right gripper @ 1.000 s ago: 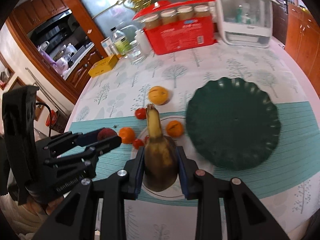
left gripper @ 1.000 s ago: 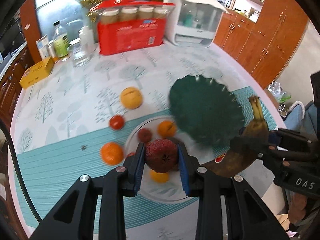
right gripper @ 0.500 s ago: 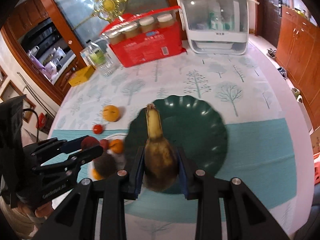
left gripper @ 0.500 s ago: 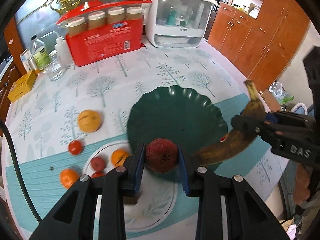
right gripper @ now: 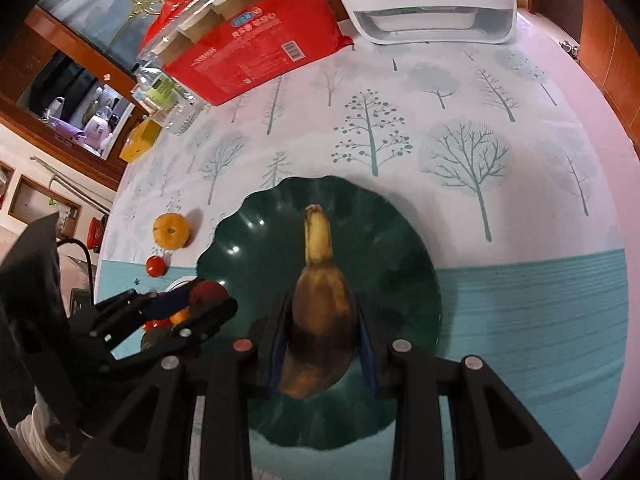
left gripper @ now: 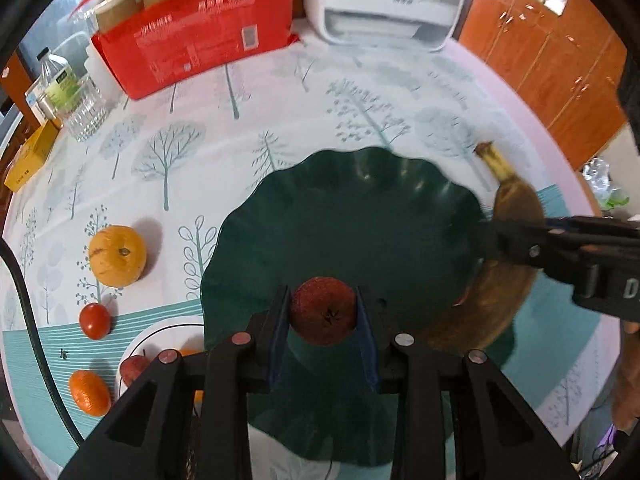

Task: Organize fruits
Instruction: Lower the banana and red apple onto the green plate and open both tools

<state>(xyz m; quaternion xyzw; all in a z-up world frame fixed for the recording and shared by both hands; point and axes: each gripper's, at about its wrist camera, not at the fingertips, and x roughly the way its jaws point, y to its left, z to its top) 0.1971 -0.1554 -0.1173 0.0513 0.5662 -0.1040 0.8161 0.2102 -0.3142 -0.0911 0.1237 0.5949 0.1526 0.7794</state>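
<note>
I am holding a dark red, dimpled round fruit with a small star-shaped calyx facing my camera; the left gripper is pinching it between nearly closed blue pads, over the near part of a dark green scalloped plastic plate. In my other hand, the right gripper is squeezing an overripe banana, its skin gone brown and mottled, with a yellow stem tip pointing to the far side. Its pads are pressing on the thick lower part, and the banana is hanging over the middle of the same green plate, as the right wrist view shows. From the left view the banana is crossing the plate's right rim.

Left of the plate, on the tree-printed white and teal tablecloth, I am seeing a large yellow-orange citrus, a small red tomato nearer, and an orange mandarin nearer still. A white plate just beside the green one is carrying a small red apple. At the far edge a red carton with capped jars and a white countertop appliance are standing.
</note>
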